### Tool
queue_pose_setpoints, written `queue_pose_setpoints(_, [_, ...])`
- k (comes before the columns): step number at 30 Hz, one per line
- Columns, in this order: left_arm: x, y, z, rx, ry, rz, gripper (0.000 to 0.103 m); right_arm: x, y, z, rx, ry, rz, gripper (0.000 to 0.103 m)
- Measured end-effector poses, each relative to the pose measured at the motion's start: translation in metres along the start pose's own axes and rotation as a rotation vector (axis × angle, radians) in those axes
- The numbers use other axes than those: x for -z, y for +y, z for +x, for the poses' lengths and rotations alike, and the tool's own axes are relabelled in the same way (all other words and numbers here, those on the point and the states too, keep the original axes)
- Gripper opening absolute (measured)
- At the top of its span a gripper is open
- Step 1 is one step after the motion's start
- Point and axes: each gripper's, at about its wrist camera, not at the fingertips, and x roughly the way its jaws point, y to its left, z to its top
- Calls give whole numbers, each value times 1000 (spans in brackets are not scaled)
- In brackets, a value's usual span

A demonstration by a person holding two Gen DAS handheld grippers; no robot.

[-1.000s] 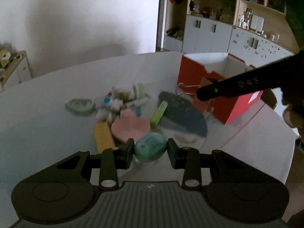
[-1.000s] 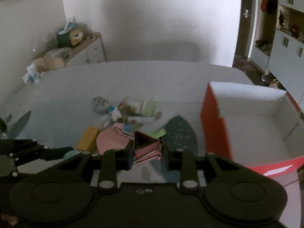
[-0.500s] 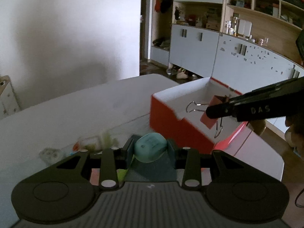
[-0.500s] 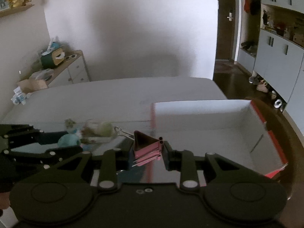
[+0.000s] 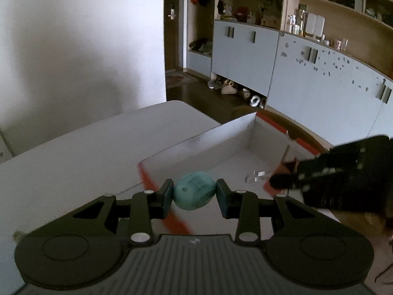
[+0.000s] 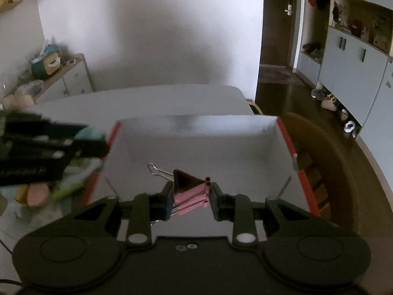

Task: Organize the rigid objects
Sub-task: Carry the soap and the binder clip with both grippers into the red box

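Observation:
My left gripper (image 5: 194, 194) is shut on a teal rounded object (image 5: 194, 194) and holds it over the near left edge of the red box (image 5: 147, 179) with a white inside. My right gripper (image 6: 190, 198) is shut on a pink binder clip (image 6: 190, 191) and holds it above the box's white floor (image 6: 196, 152). In the left wrist view the right gripper (image 5: 282, 183) comes in blurred from the right over the box. In the right wrist view the left gripper (image 6: 93, 137) with the teal object shows blurred at the box's left wall.
A pile of small items (image 6: 36, 194), pink, orange and green, lies on the white table (image 6: 147, 98) left of the box. Past the table's far edge are dark floor and grey cabinets (image 5: 319, 78). A wooden chair (image 6: 319, 147) stands right of the box.
Both grippers have moved from the pile to the box, each still holding its object. The right gripper now hangs over the box interior; the left has come up to its near edge.

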Motion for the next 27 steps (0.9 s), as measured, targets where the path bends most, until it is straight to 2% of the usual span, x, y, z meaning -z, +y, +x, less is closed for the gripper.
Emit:
queue_pose_setpoints(7, [-28,-32,72,2,81,15,37,12,-19,26,10,67,-18,29])
queue_pose_setpoints(15, [-35,-51,144,-4,187,25,37,22,-12,52,6,139,-76,28])
queue_pose_setpoints(21, [-34,-61,178,24,239,31,37,22,-9,64,11,184,-105,28])
queue_pose_setpoints(27, [-23,-65,202,28,326,45,37,25,-9,72,23,235,-94,28])
